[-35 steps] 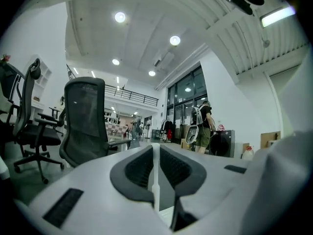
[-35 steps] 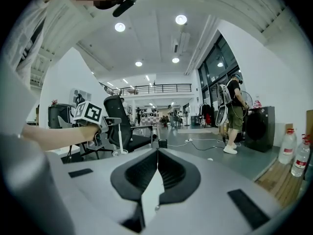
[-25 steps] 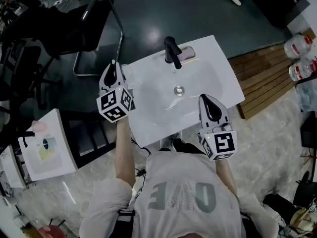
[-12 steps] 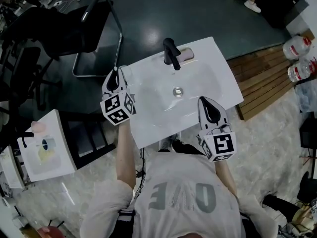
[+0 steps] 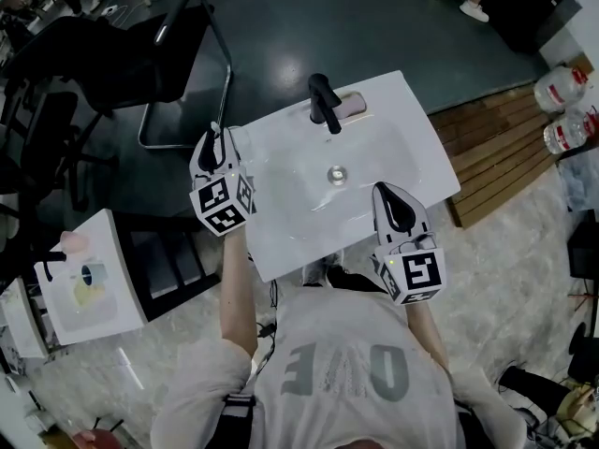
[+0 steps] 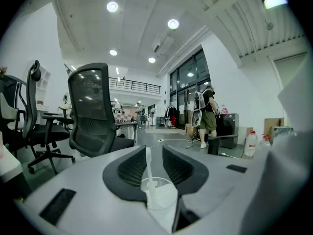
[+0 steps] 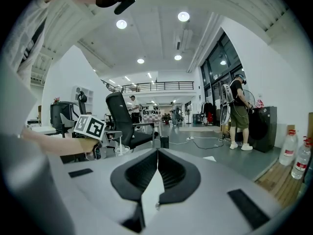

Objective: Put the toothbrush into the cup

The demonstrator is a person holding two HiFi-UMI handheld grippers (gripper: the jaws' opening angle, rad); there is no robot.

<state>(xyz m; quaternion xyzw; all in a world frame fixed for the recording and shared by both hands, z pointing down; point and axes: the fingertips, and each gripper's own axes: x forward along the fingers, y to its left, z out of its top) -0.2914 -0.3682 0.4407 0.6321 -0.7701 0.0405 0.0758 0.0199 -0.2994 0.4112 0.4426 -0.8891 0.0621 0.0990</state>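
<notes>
The toothbrush (image 6: 148,166) stood upright in the cup (image 6: 163,199), at twelve o'clock between the released left tool's (image 6: 154,149) jaws. The right tool (image 7: 157,151) was clenched, empty.

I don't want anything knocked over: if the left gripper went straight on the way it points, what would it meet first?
The clear cup with the white toothbrush standing in it. It sits right in the gap of the left gripper's parted jaws. Whether they already touch it is unclear.

Left white gripper (image 5: 213,137) on an outstretched bare forearm (image 5: 235,288): black fingers (image 6: 131,169) apart. Right white gripper (image 5: 387,193), held nearer the torso: fingers closed, tips touching.
</notes>
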